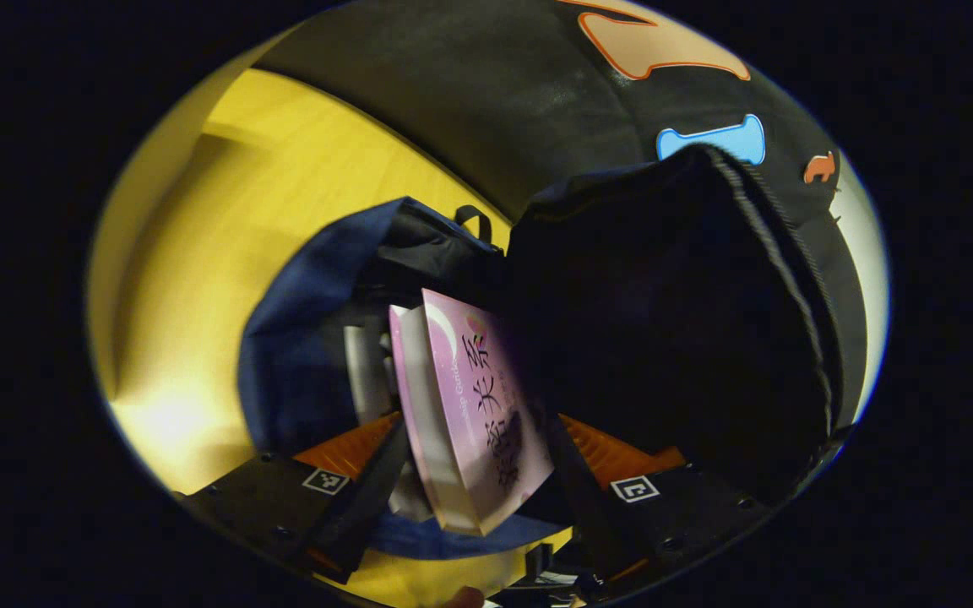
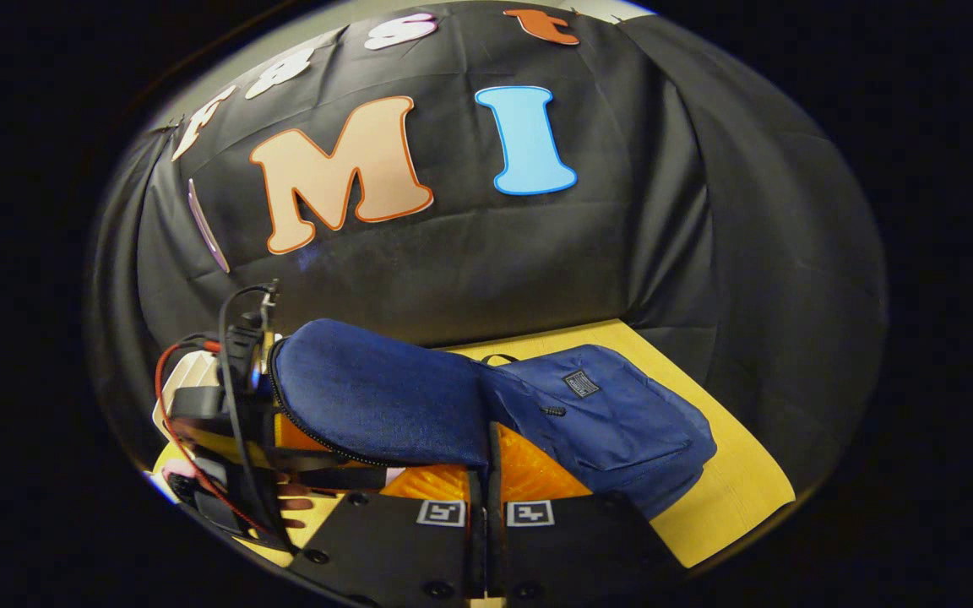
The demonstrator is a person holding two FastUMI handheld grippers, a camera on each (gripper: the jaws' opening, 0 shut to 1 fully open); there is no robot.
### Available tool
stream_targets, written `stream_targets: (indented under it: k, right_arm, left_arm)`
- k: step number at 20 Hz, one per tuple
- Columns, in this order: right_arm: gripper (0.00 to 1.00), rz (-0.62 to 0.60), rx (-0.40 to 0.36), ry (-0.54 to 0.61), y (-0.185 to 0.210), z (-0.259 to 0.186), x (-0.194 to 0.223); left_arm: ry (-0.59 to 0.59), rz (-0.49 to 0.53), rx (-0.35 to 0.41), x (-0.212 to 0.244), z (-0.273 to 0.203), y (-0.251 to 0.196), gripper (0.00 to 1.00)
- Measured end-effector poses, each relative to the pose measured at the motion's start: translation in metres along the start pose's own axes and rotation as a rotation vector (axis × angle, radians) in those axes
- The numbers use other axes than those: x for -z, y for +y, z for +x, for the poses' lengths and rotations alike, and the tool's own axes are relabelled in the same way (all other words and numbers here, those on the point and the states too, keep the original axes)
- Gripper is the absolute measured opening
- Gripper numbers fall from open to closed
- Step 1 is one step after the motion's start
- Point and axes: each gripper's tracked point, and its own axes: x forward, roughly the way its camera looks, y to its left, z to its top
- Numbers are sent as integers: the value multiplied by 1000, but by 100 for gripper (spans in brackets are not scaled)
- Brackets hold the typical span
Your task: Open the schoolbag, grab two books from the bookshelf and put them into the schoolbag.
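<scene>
My left gripper (image 1: 478,447) holds the book (image 1: 474,414) between its two fingers, closed on it from either side; the book stands nearly on edge with its long axis running from six o'clock up toward twelve, the top leaning a little toward eleven. Its far end points into the bag (image 1: 301,338), whose blue shell curves round from nine to seven o'clock, while the dark flap (image 1: 672,321) rises at two o'clock. Something pale and upright sits just left of the book inside the opening; I cannot tell whether that is another book.

My right gripper (image 2: 486,481) has its fingers pressed together on the edge of the bag's flap (image 2: 377,393), holding it lifted so the mouth stays open. In the right gripper view the bag's body (image 2: 605,422) lies on the yellow table (image 2: 731,498) toward two o'clock, and the left gripper's rig (image 2: 233,422) with its wires is at nine o'clock, beside the opening.

I judge the coming move turns on sliding the book along its own long axis, straight ahead to twelve, between shell and flap. The left hand is the nearer one; the right only needs to hold the flap.
</scene>
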Motion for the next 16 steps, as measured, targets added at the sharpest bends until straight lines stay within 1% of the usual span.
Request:
stream_targets:
  k: [1,5,7,8,10,12,14,15,16]
  right_arm:
    - [4,7,0,8,0,-1,3]
    - [7,-15,-14,45,10,-5,12]
    - [21,-62,-26,88,12,-9,23]
    - [24,-96,-31,100,15,-11,29]
    - [48,-125,-45,120,29,-27,41]
    - [66,-112,-60,126,37,-40,46]
    - [84,-126,-54,128,41,-56,46]
    - [89,-128,-73,120,51,-67,43]
    - [97,-130,-90,107,61,-74,36]
  left_arm:
    - [1,19,2,3,-15,-3,96]
    - [-22,93,-41,3,-64,-6,96]
    - [-35,115,-38,4,-89,-14,96]
    - [-40,127,-37,4,-102,-18,96]
    - [-58,149,-50,-1,-123,-23,96]
    - [-88,174,-71,-7,-149,-22,96]
    - [-133,194,-99,-17,-177,-19,96]
    - [-175,200,-123,-24,-192,-16,96]
    - [-217,210,-146,-33,-205,-14,96]
